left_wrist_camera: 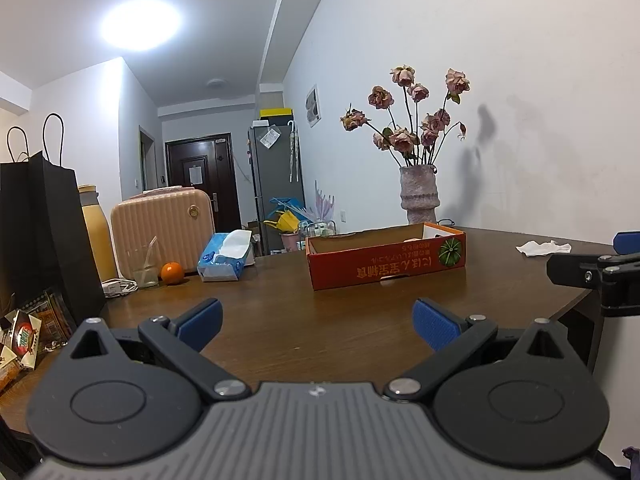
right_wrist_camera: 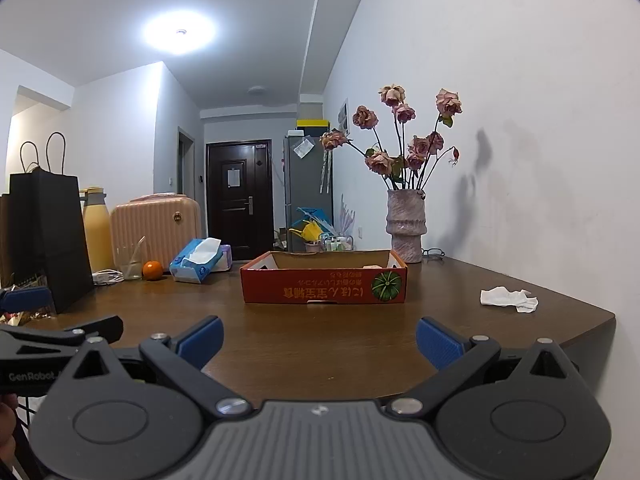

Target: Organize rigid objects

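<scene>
A shallow red cardboard box (left_wrist_camera: pixel 386 264) (right_wrist_camera: pixel 324 284) with a pumpkin picture stands open-topped in the middle of the brown table (left_wrist_camera: pixel 280 320) (right_wrist_camera: pixel 320 348). Something pale lies inside it, mostly hidden. My left gripper (left_wrist_camera: pixel 318 326) hovers open over the table's near edge, short of the box, with nothing between its blue pads. My right gripper (right_wrist_camera: pixel 320 340) is open too, empty, at the near edge facing the box. Each gripper shows at the edge of the other's view. An orange (left_wrist_camera: pixel 172 273) (right_wrist_camera: pixel 152 270) lies far left by a glass (left_wrist_camera: pixel 143 266) (right_wrist_camera: pixel 131 262).
A black paper bag (left_wrist_camera: pixel 40 236) (right_wrist_camera: pixel 48 236), a yellow bottle (left_wrist_camera: pixel 96 232), a pink suitcase (left_wrist_camera: pixel 162 228), a tissue pack (left_wrist_camera: pixel 224 256) (right_wrist_camera: pixel 198 260) and snack packets (left_wrist_camera: pixel 24 336) crowd the left. A vase of dried roses (left_wrist_camera: pixel 418 196) (right_wrist_camera: pixel 405 226), glasses (right_wrist_camera: pixel 434 254) and a crumpled tissue (left_wrist_camera: pixel 542 248) (right_wrist_camera: pixel 508 299) are right.
</scene>
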`<state>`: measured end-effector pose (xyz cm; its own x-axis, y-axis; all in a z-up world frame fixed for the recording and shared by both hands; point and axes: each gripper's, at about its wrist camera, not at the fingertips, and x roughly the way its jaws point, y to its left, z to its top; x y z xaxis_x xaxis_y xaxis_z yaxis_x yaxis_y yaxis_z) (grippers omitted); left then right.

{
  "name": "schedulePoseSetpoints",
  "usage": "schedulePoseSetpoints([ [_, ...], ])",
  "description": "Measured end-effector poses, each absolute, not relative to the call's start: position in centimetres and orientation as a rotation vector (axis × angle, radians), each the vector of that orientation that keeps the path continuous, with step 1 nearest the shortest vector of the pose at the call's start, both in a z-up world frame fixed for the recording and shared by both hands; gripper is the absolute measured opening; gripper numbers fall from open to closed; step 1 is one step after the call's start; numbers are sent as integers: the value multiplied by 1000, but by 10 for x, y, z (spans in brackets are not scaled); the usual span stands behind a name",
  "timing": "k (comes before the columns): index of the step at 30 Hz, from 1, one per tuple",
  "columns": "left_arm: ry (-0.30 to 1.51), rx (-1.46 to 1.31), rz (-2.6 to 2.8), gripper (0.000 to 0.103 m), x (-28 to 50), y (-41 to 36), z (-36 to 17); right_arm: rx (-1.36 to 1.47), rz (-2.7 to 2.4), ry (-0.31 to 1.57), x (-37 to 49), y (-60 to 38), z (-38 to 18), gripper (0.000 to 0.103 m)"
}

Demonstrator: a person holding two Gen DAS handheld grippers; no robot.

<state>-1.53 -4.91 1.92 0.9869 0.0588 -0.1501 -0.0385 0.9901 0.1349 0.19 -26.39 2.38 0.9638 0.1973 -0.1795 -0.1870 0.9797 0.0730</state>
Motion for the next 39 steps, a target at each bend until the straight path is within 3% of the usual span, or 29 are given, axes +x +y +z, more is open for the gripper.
schedulePoseSetpoints([
  [39,156,130,50,103,-15,-50,18,65,190,203,4,-266,21,103],
])
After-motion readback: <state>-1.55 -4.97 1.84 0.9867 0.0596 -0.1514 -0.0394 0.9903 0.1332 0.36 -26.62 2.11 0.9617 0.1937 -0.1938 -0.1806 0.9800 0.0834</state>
